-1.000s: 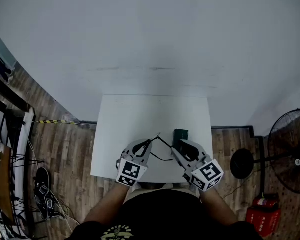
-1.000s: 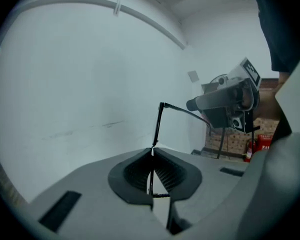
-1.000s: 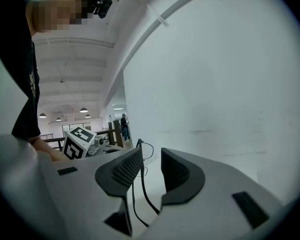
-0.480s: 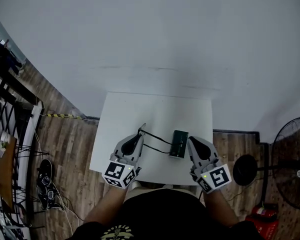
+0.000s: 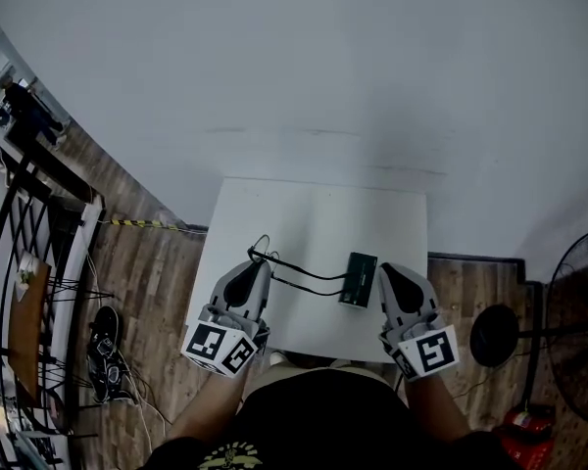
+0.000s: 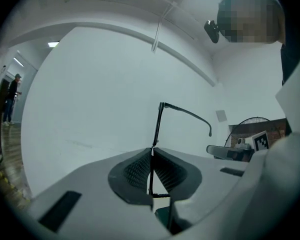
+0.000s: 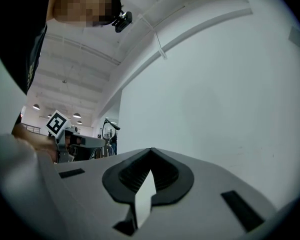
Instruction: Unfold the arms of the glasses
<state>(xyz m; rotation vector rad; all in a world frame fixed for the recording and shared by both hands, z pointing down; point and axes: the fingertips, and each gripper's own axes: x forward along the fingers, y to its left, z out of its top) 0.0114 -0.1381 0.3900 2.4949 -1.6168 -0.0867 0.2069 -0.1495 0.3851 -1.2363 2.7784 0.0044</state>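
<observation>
Black glasses point(image 6: 157, 124) outside green case point(image 5: 358, 279)

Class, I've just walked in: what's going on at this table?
A person works over a white table. The left hand-held gripper is shut on the glasses, with one arm swung out. The right hand-held gripper is shut and empty, near a dark case on the table.

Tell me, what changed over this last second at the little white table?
The left gripper, clamped on the glasses, carried them to the left, away from the green case. The right gripper drew off to the right of the case, clear of the glasses; its jaws are now shut and empty. Unchanged: the left grip on the glasses, and the case lying on the table.
</observation>
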